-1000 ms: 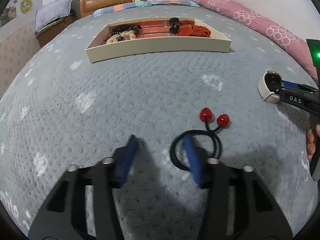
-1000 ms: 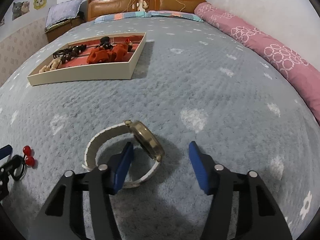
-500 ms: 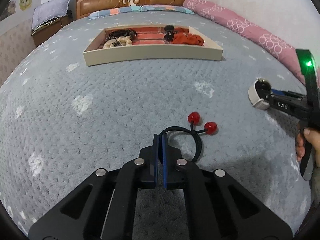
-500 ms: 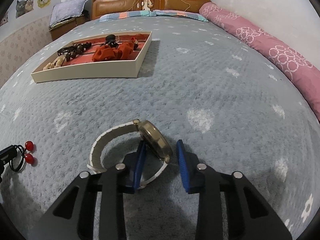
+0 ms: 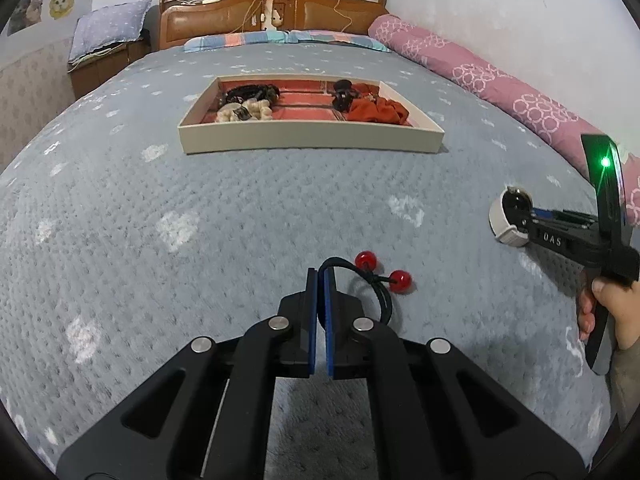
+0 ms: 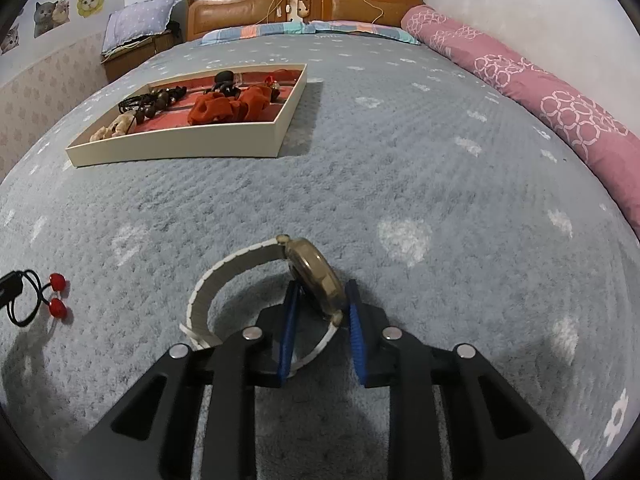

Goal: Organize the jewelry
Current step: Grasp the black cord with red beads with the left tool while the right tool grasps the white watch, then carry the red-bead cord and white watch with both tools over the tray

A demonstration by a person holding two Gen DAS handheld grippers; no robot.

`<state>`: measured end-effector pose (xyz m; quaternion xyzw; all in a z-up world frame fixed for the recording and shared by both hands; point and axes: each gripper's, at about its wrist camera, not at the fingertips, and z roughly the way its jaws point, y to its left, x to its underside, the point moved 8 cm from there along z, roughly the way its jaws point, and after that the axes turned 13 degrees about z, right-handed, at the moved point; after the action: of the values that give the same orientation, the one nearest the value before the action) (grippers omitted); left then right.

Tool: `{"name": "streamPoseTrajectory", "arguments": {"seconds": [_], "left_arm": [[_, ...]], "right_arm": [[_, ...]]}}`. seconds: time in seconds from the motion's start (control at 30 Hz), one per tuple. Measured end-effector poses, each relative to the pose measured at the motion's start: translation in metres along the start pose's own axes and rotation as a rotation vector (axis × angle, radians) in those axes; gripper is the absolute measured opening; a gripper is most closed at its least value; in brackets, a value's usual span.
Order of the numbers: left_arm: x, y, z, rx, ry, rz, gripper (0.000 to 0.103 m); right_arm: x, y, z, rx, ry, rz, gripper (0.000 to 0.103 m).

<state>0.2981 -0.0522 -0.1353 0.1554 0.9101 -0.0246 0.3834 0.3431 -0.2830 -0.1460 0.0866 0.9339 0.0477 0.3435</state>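
Hair tie pinched thinly by closed left gripper; watch clamped edge-on by right gripper; either could be dropped before far tray.

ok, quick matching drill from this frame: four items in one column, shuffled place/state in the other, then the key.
Items:
1. hair tie
2. watch
3. orange scrunchie
4. pink bolster

Places/states:
A. lying in the tray
B. pinched in the left gripper
C. along the bed's wall side
D. clamped by the right gripper

Pairs: 1-B, 2-D, 3-A, 4-C
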Motion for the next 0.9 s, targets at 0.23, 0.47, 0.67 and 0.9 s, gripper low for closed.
{"name": "streamPoseTrajectory", "arguments": {"seconds": [0.23, 0.47, 0.67, 0.9], "left_arm": [[-0.029, 0.017, -0.011, -0.023, -0.051, -0.002, 0.001], [-0.066, 0.041, -0.019, -0.069, -0.101, 0.018, 0.001], [-0.101, 0.068, -0.012, -0.121, -0.111, 0.026, 0.001], [-0.148, 0.095, 0.017, -0.138, -0.119, 0.021, 0.001]], "right_arm": [[-0.008, 0.002, -0.006, 0.004, -0.022, 0.018, 0.017], [-0.037, 0.022, -0.021, -0.017, -0.065, 0.023, 0.016], [-0.072, 0.055, -0.022, -0.053, -0.093, 0.022, 0.016], [-0.119, 0.095, -0.006, -0.071, -0.120, 0.023, 0.016]]}}
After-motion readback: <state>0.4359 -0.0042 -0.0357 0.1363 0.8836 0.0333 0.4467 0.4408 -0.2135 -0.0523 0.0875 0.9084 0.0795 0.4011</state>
